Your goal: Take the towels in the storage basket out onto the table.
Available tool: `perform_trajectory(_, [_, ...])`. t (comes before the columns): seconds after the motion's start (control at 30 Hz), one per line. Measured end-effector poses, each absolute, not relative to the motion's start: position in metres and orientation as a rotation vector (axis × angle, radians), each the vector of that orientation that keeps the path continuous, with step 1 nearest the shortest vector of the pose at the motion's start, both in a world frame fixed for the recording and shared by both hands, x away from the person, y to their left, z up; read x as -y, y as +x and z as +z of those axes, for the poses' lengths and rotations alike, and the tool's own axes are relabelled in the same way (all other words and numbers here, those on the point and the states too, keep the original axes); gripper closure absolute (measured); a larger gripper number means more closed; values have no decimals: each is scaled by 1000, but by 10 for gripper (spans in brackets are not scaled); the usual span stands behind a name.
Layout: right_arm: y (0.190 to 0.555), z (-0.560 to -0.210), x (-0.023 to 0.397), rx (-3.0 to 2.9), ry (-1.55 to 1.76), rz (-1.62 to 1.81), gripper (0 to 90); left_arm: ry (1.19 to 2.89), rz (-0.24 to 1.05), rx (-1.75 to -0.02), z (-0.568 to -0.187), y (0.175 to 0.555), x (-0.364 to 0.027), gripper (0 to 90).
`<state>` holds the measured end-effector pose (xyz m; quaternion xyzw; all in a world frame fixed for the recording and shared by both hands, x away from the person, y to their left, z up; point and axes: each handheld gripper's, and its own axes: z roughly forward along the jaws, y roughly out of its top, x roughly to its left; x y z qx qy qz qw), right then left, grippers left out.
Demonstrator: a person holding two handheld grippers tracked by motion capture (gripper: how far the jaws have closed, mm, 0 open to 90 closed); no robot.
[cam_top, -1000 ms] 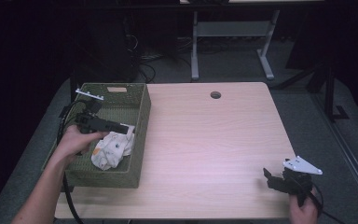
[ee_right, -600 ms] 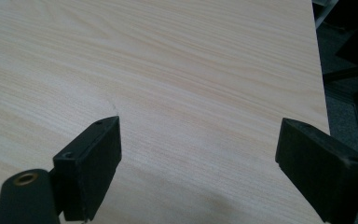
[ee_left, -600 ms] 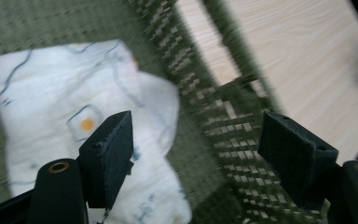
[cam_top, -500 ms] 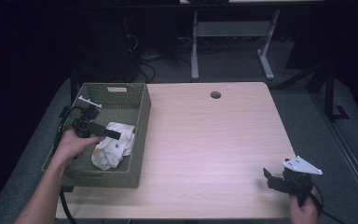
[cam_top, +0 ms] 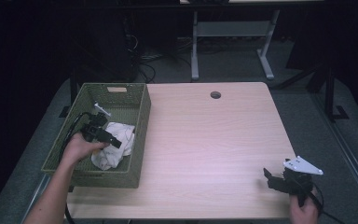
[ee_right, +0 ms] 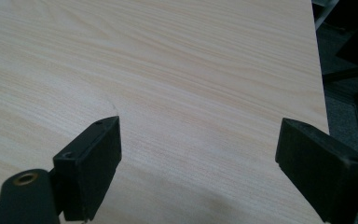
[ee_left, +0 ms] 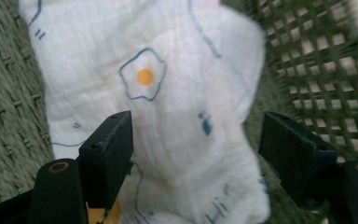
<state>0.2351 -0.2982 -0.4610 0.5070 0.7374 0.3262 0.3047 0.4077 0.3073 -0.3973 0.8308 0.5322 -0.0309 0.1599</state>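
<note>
The jaws of both grippers stood spread wide with nothing between them. In the left gripper view, we saw the 2 black jaws rising from the bottom corners of the frame, parted above a crumpled white cloth printed with blue outlines and a fried-egg figure with an orange centre near the upper middle. The cloth lay on the woven floor of a green basket, whose lattice wall filled the upper right of that frame. We could not tell whether the jaws touched the cloth.

In the high view, we saw the left gripper at the left of the frame, held in the left hand inside the basket, just over the cloth bunched in the basket's nearer half. The basket sat at the left edge of the light wooden tabletop, which had a small round hole near its far edge.

The right gripper sat at the lower right of the high view, held by the right hand at the tabletop's near right corner, its grey 3-cornered plate on top. In the right gripper view, its jaws were released over bare wood grain.
</note>
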Motion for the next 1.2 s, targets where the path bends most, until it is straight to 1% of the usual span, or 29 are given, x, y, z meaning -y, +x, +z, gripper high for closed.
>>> perform_trajectory(0.2, [235, -461, 298, -1955, 1340, 863, 139, 2464, -74, -1558, -410, 412, -299, 265])
perform_trajectory(0.37, [235, -460, 298, -1951, 1342, 869, 139, 2547, -58, -1570, -419, 413, -292, 296])
perform_trajectory(0.53, [235, -460, 298, -1951, 1342, 867, 139, 2591, -40, -1571, -424, 412, -289, 313])
perform_trajectory(0.63, [235, -460, 298, -1950, 1339, 868, 139, 2595, -28, -1572, -424, 412, -289, 344])
perform_trajectory(0.83, [235, -460, 298, -1952, 1333, 866, 139, 2599, -16, -1580, -423, 412, -289, 435])
perform_trajectory(1.0, [235, -460, 298, -1951, 1334, 866, 139, 2588, -34, -1586, -422, 412, -290, 558])
perform_trajectory(1.1, [235, -460, 298, -1950, 1328, 867, 139, 2582, -38, -1588, -421, 412, -291, 617])
perform_trajectory(1.2, [235, -460, 298, -1950, 1334, 865, 139, 2570, -50, -1587, -421, 411, -292, 658])
